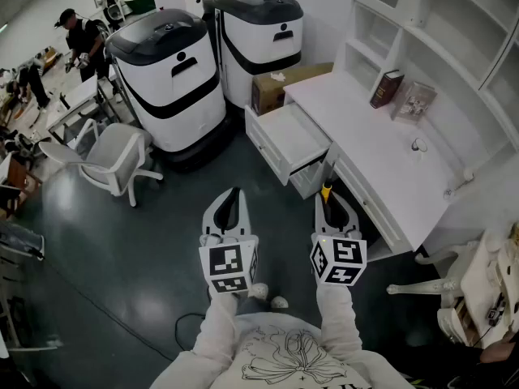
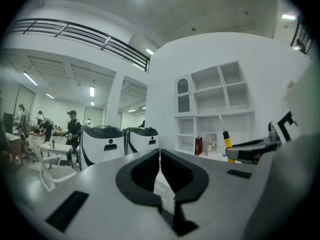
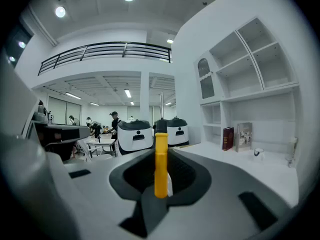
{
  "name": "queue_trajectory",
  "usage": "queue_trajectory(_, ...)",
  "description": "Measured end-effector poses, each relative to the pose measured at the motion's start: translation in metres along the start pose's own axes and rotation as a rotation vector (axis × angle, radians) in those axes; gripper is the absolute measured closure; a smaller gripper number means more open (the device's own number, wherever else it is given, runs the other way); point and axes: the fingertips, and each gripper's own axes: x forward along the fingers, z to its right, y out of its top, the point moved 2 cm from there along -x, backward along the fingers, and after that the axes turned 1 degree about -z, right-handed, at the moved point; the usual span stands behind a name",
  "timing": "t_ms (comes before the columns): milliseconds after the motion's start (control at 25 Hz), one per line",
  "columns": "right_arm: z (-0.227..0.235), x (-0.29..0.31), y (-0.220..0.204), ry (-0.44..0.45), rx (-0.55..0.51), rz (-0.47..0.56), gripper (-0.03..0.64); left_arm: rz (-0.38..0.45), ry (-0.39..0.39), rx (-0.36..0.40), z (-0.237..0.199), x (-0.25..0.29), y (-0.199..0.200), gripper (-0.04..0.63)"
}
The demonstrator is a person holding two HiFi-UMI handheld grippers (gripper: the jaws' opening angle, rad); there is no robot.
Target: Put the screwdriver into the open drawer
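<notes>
My right gripper [image 1: 328, 194] is shut on a yellow-handled screwdriver [image 3: 160, 164], which stands upright between its jaws with the black collar and shaft on top. From the head view the screwdriver [image 1: 326, 190] shows at the gripper's tip, just short of the open white drawer [image 1: 289, 140] that is pulled out of the white desk [image 1: 381, 156]. My left gripper [image 1: 230, 209] hangs beside it over the dark floor, jaws together, with nothing in them. In the left gripper view the screwdriver [image 2: 227, 140] shows at the right.
Two large white and black machines [image 1: 174, 75] stand behind the drawer, next to a cardboard box [image 1: 280, 86]. A white office chair [image 1: 109, 159] is at the left. On the desk are a dark red book [image 1: 387, 88], a picture card [image 1: 413, 100] and a small ring-shaped object [image 1: 418, 145]. People work at the far left.
</notes>
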Motion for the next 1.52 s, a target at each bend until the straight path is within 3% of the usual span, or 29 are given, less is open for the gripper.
queue_trajectory(800,-0.007,0.040,-0.004,-0.015,0.039,-0.003,0.546,-0.005,-0.037,-0.008,-0.021,0.037,-0.006,0.586)
queue_trajectory(1520,0.002,0.087,-0.020,-0.022,0.042,-0.073,0.546,-0.067,-0.054,-0.039,-0.036,0.088,-0.028,0.586)
